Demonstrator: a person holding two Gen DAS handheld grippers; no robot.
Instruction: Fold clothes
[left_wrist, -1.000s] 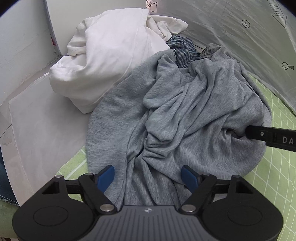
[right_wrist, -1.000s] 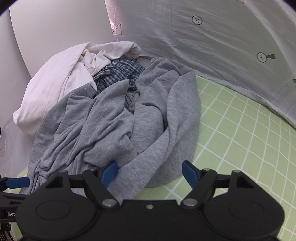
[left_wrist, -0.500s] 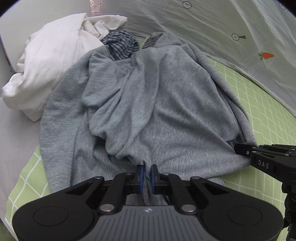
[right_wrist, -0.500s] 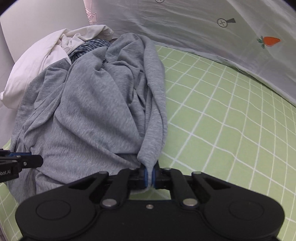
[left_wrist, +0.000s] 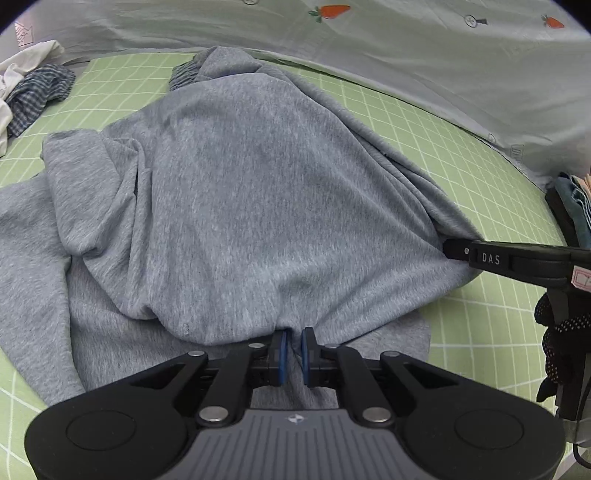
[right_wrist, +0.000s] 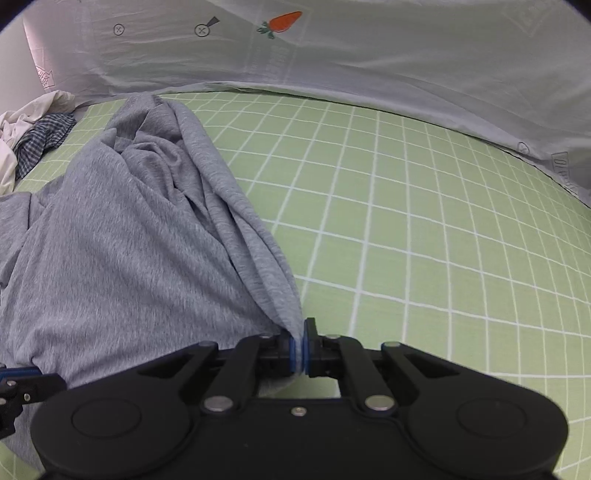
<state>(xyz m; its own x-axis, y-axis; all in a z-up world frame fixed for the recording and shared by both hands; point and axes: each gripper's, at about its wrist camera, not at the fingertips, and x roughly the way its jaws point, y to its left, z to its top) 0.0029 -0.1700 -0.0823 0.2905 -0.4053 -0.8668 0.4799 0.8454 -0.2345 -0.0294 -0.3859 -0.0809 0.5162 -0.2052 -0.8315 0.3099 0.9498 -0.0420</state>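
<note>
Grey garment (left_wrist: 236, 206) lies on the green checked sheet (right_wrist: 424, 240), bunched and creased. Long axis runs away from both cameras, from the near edge toward the pale carrot-print cloth (right_wrist: 369, 55) at the far side; a ribbed end (left_wrist: 184, 74) points that way.

Left gripper (left_wrist: 291, 350): blue pads drawn nearly together, a fold of the garment's near edge pinched between them. Right gripper (right_wrist: 300, 350): pads closed tight on a gathered corner of the same garment, cloth pulled into taut pleats up to it. In the left view the right gripper (left_wrist: 458, 251) enters from the right, its tip at the fabric edge.

Count: one grey garment, two grippers.

Far left, apart from the grey one: one blue plaid garment (left_wrist: 35, 96) touching white cloth (left_wrist: 22, 62). Right edge of the left view: dark stacked items (left_wrist: 572, 210), indistinct.
</note>
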